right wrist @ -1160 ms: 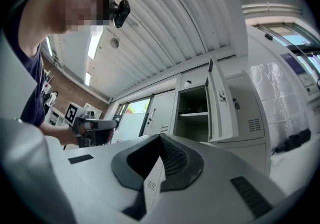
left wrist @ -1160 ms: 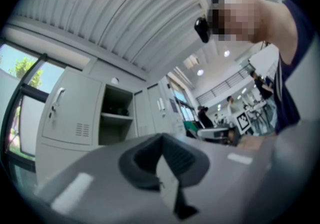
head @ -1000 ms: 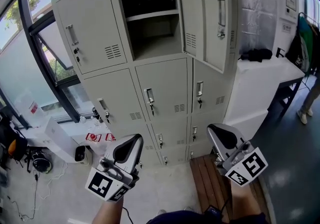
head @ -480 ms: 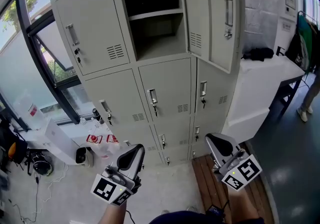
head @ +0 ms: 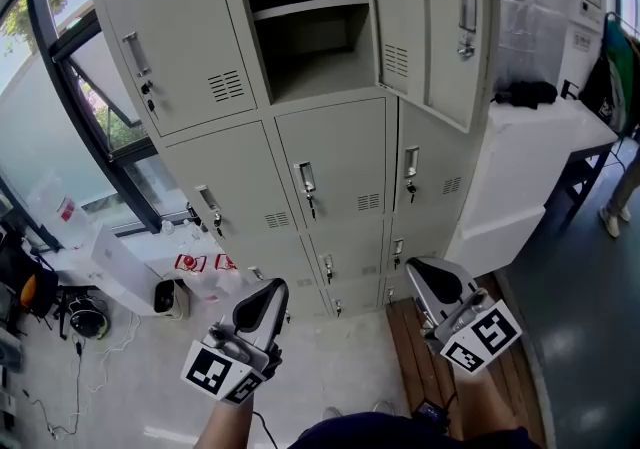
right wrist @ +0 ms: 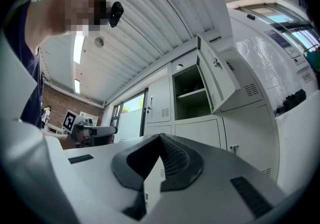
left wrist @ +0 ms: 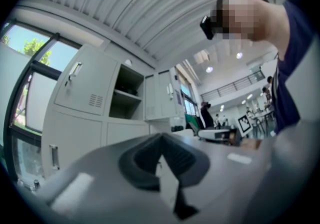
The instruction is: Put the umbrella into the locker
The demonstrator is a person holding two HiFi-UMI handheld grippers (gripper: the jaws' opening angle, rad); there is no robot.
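So, open locker door (head: 430, 27) juts out nr white counter (head: 545, 127).

Top middle compartment (head: 320, 57) of the locker bank (head: 255, 192) is wide open, so there's a straight way in, but a shelf (head: 305, 9) splits it into a shallow upper slot and a taller lower one. Its door (head: 430, 17) hangs out on the right, and the white table (head: 540, 137) stands just beside the lockers there, so that side's tight. The floor (head: 330, 367) ahead is free, with a white box (head: 115, 262) left and a wooden slat board (head: 415, 362) right.
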